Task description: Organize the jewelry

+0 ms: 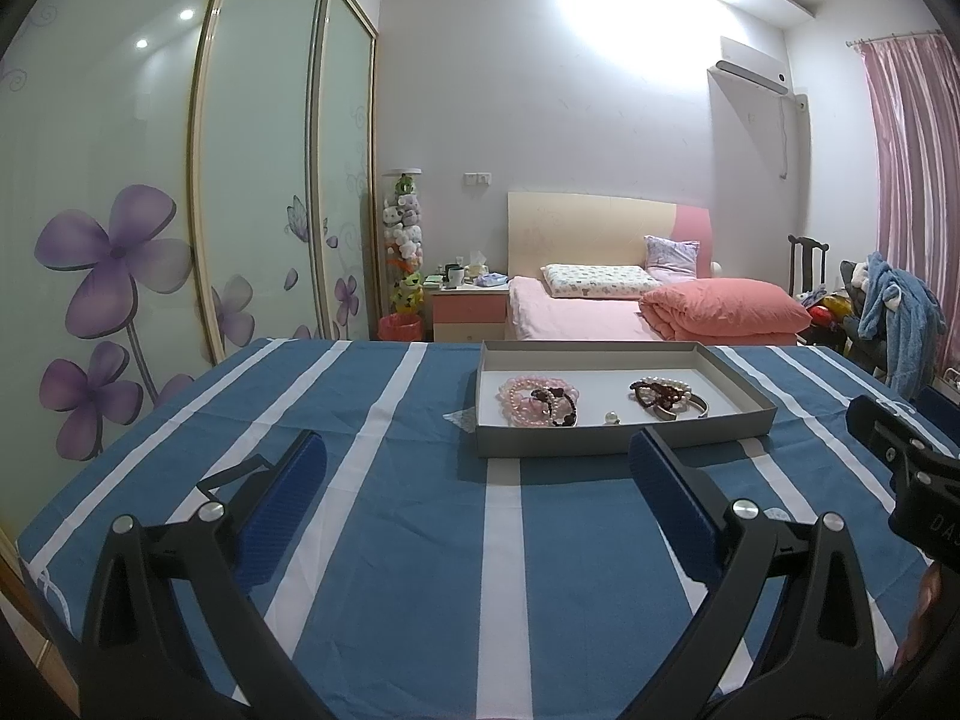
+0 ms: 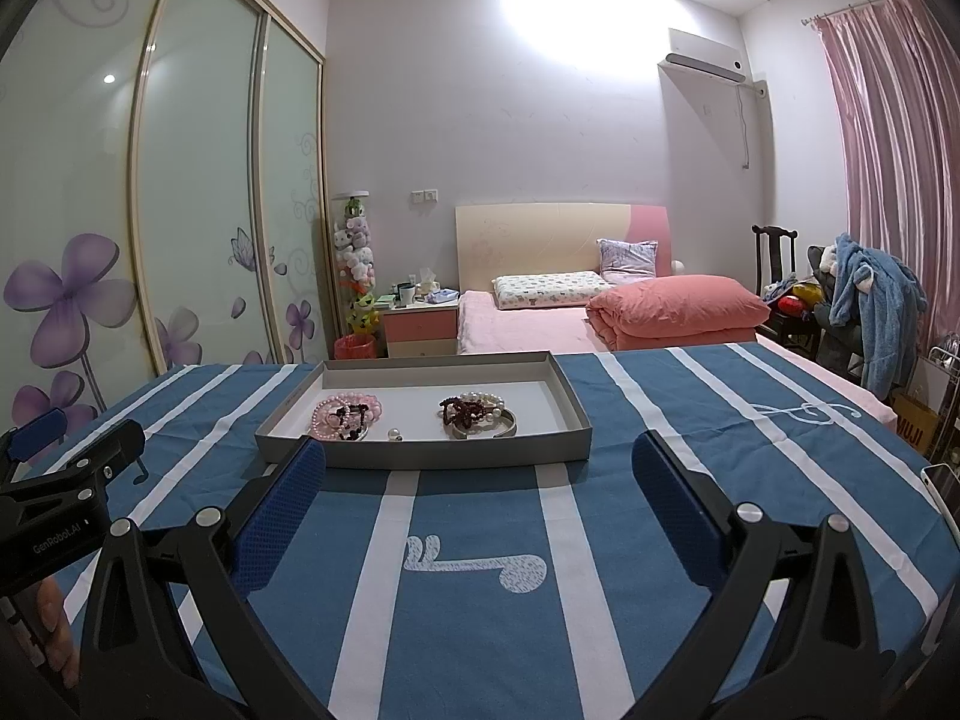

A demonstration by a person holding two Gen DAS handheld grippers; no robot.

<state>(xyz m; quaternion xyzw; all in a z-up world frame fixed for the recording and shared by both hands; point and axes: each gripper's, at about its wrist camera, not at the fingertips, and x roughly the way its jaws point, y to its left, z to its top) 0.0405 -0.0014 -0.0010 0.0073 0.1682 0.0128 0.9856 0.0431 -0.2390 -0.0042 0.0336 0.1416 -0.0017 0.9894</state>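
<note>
Both grippers (image 1: 477, 468) (image 2: 479, 468), jaws wide apart

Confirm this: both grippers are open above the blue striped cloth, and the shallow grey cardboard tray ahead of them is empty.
Not quite. Both grippers, left and right, are open above the blue striped cloth, but the shallow grey cardboard tray is not empty: the right wrist view shows a pink bead bracelet pile, a dark red bead and pearl pile and a loose pearl in it.

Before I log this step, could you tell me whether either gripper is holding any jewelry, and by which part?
Nothing is held: left gripper and right gripper are open, short of the grey cardboard tray.
</note>
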